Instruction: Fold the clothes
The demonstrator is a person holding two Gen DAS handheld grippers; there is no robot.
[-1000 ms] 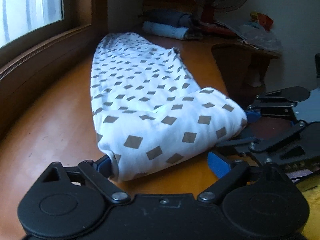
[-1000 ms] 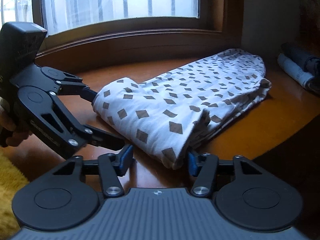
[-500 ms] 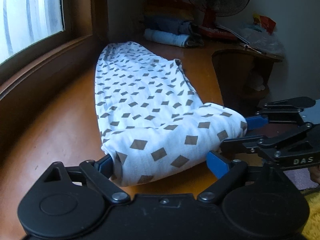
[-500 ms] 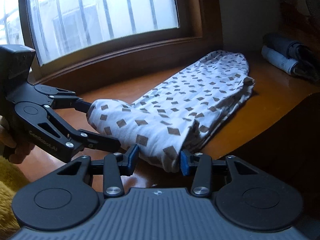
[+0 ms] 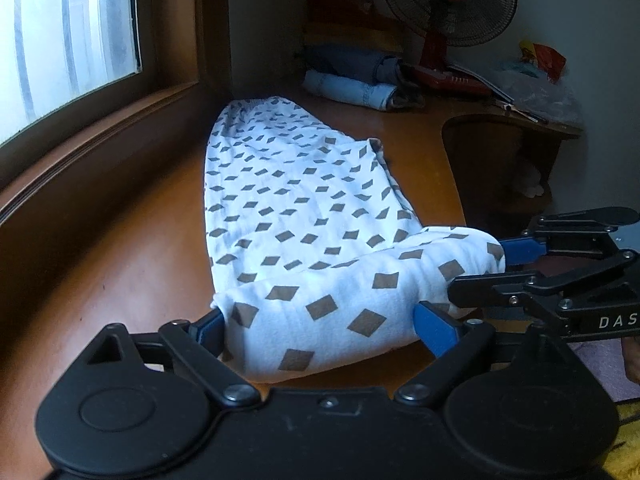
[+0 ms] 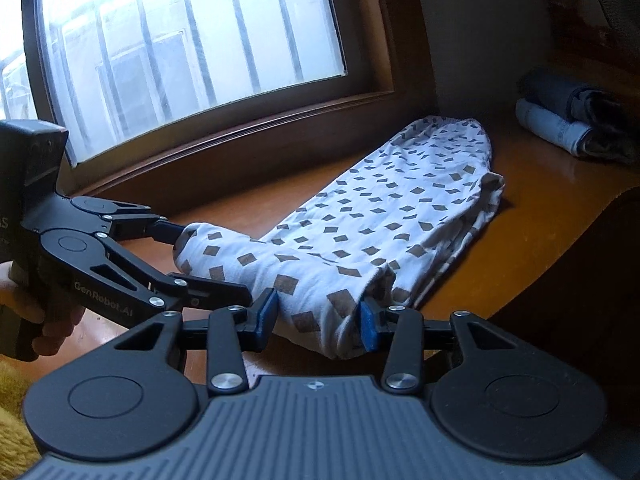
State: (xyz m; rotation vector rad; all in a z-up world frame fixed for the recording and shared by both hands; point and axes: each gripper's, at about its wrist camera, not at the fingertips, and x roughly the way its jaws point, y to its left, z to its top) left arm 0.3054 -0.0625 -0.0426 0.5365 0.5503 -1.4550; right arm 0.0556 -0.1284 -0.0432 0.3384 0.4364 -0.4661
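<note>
White cloth w/ brown diamonds (image 5: 304, 208) lies lengthwise on the wooden bench (image 5: 120, 264), centre of frame, near end lifted. Left gripper (image 5: 320, 320) fingers wide apart, pads against the bunched near end. Right gripper (image 6: 316, 314) fingers narrower, pinching same end's other corner. Folded jeans (image 6: 560, 124) upper right.

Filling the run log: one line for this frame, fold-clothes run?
step: fold in progress | left tongs: grip near end of patterned garment | right tongs: grip same end | near end raised off wooden surface
</note>
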